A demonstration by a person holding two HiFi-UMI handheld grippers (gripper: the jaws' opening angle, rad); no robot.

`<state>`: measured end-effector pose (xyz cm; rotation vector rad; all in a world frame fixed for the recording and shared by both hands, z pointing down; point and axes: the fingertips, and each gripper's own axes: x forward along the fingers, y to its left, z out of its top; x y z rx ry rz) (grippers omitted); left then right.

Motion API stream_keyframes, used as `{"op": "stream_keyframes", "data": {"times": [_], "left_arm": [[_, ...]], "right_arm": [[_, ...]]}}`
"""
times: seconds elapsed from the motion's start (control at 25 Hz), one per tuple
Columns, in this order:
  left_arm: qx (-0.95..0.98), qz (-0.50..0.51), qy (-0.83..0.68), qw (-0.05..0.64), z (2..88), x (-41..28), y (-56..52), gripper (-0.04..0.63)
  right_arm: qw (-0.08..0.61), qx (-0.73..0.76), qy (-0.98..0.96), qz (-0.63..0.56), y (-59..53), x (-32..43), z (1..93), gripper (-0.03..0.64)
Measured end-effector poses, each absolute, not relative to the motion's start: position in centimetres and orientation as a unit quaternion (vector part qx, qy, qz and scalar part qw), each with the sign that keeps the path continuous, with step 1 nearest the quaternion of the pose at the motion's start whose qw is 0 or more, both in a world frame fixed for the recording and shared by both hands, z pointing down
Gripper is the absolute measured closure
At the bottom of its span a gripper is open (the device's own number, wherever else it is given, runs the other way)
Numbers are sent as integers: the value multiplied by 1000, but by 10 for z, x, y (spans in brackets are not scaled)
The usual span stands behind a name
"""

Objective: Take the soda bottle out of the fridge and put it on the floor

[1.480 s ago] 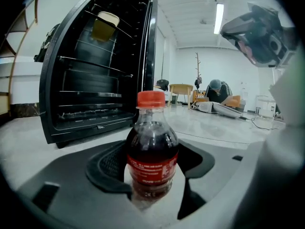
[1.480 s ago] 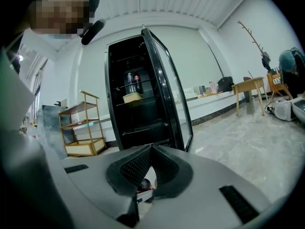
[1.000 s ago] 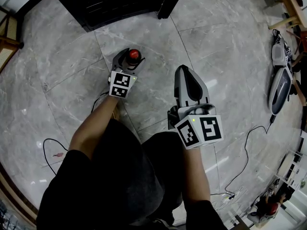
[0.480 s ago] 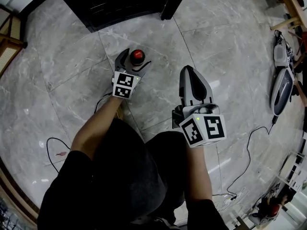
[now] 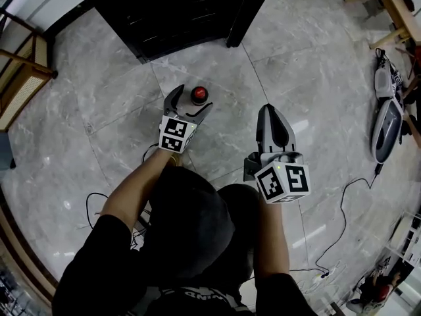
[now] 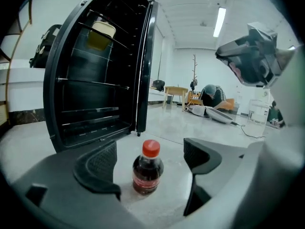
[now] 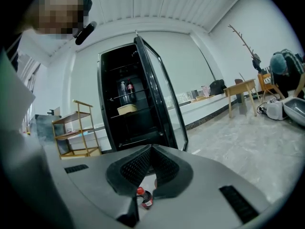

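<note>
Here, soda bottle (image 6: pixel 147 171) upright on floor (image 5: pixel 85 110) between left gripper's (image 5: pixel 191 103) jaws, just opened wide, untouching; right gripper (image 5: pixel 272 110) pressed together, empty; open fridge (image 6: pixel 95 80) beyond.

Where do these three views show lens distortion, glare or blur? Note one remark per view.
Head view: floor tile seams curve, pale glare patches on the marble. Left gripper view: fridge bows, ceiling light blows out, soda bottle sharp. Right gripper view: dark rounded corners, fridge leans.
</note>
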<state>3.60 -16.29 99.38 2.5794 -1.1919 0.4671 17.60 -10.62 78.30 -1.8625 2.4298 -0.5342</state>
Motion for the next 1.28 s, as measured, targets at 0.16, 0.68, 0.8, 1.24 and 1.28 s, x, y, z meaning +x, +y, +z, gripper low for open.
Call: {"op": "stream_keyframes", "data": {"times": [0.16, 0.68, 0.8, 1.24, 1.28], "left_arm": [[892, 181, -390, 141, 945, 37, -160, 164], [904, 233, -313, 172, 639, 23, -129, 164], [906, 232, -306, 176, 568, 16, -126, 165], [914, 206, -308, 162, 361, -14, -143, 165], [915, 203, -311, 160, 351, -16, -144, 166]], "right_arm": [[18, -597, 782, -178, -104, 170, 724, 597], [1, -606, 768, -206, -80, 172, 432, 597], [3, -608, 765, -214, -81, 173, 364, 597], [-20, -623, 763, -173, -64, 166, 193, 597], [-21, -621, 764, -171, -62, 167, 187, 597]]}}
